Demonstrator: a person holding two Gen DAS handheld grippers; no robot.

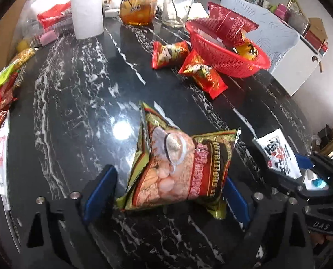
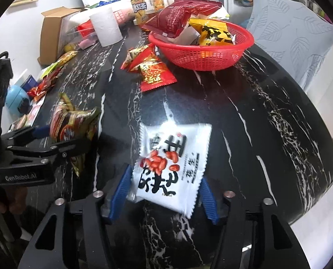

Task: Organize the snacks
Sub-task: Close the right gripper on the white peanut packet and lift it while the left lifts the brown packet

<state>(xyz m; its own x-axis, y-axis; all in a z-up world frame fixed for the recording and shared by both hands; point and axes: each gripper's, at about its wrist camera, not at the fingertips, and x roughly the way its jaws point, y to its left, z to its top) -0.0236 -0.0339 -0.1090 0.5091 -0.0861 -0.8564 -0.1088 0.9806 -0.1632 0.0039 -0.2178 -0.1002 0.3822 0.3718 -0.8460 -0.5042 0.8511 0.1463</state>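
A green, gold and red cereal packet (image 1: 177, 168) stands on the black marble table (image 1: 76, 112) between the jaws of my left gripper (image 1: 167, 194). That gripper is open, with a clear gap between its left pad (image 1: 99, 188) and the packet. My right gripper (image 2: 164, 199) has a white peanut packet (image 2: 173, 163) between its blue pads, which touch both side edges. A red basket (image 2: 200, 58) holding several snack packets sits at the far side. Two red snack packets (image 1: 168, 53) (image 1: 202, 74) lie just in front of it.
A paper roll (image 1: 88, 15), an iced tea bottle (image 1: 139, 2) and a glass (image 1: 177, 9) stand at the back. More snacks (image 1: 2, 89) are piled at the left edge. A cardboard box (image 2: 54, 29) sits at the far left. A pale covered chair (image 2: 290, 33) stands behind the basket.
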